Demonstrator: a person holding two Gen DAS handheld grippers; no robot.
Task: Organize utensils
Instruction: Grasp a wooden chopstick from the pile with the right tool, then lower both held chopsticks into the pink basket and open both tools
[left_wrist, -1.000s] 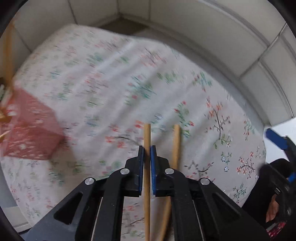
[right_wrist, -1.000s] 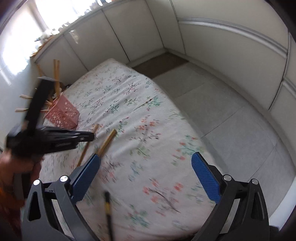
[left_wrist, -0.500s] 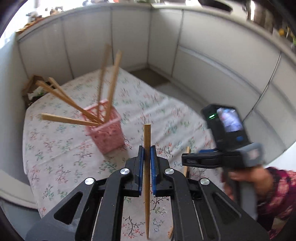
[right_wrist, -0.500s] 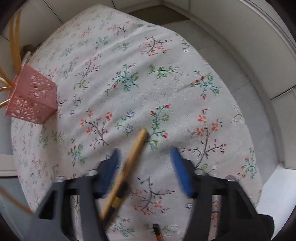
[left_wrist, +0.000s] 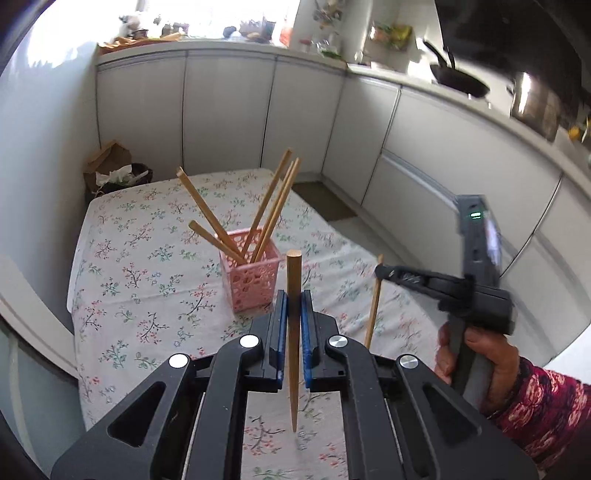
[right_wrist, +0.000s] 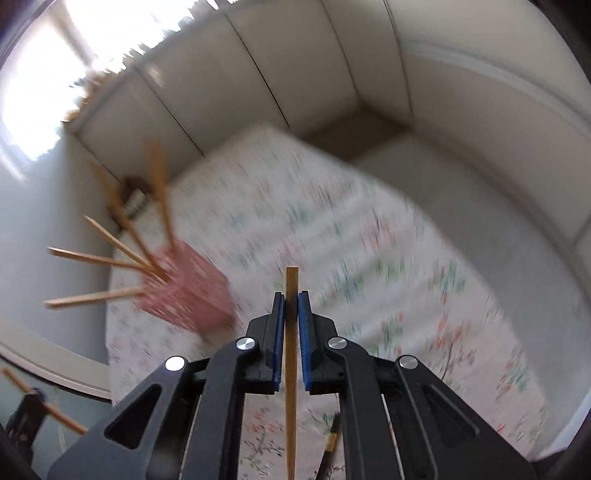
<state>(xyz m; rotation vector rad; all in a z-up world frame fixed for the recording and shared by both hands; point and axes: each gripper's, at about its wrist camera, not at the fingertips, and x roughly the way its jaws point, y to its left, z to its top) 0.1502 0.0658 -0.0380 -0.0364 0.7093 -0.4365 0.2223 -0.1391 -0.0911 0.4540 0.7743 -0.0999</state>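
The right gripper (right_wrist: 291, 314) jaws have just been closing and are now clamped on a chopstick (right_wrist: 291, 369) that lay on the cloth a sec ago; the left gripper (left_wrist: 293, 317) is likewise shut on its round-ended chopstick (left_wrist: 293, 332), both raised clear of the floral tablecloth (left_wrist: 147, 288). Both sticks are thus ready for the pink basket (left_wrist: 251, 280), approx. centre of table w/ sticks fanning out. Open room exists above; one dark-tipped stick (right_wrist: 330, 443), blurred, probably remains on the cloth.
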